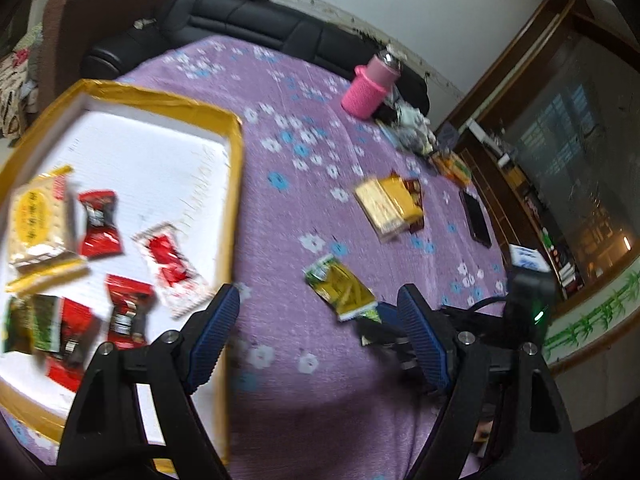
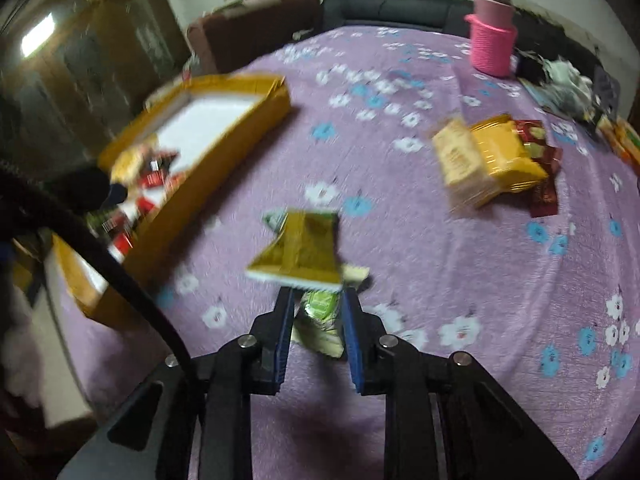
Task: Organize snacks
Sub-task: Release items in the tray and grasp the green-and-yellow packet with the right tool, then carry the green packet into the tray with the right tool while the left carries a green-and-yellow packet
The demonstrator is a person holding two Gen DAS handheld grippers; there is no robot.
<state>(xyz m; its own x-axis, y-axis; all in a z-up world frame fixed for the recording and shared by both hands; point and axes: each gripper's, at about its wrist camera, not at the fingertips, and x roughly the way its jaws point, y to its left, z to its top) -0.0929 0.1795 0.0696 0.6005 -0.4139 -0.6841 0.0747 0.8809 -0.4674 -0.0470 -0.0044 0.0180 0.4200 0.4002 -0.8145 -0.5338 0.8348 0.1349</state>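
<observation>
A green and yellow snack packet [image 2: 298, 250] stands up between the fingers of my right gripper [image 2: 318, 306], which is shut on its lower end just above the purple flowered tablecloth [image 2: 440, 280]. The left wrist view shows the same packet [image 1: 340, 288] with the right gripper [image 1: 390, 320] behind it. My left gripper [image 1: 317, 294] is open and empty, its left finger [image 1: 216, 320] over the edge of the yellow-rimmed box [image 1: 236, 160]. The box [image 2: 224, 160] holds several red packets [image 1: 100, 224] and a cracker packet [image 1: 38, 220].
More snacks [image 2: 480, 160] lie in a pile at the right of the table, yellow and dark red. A pink bottle [image 2: 490, 44] stands at the far edge, clutter beside it. A phone [image 1: 476, 216] lies near the right edge. A black sofa [image 1: 248, 16] is behind the table.
</observation>
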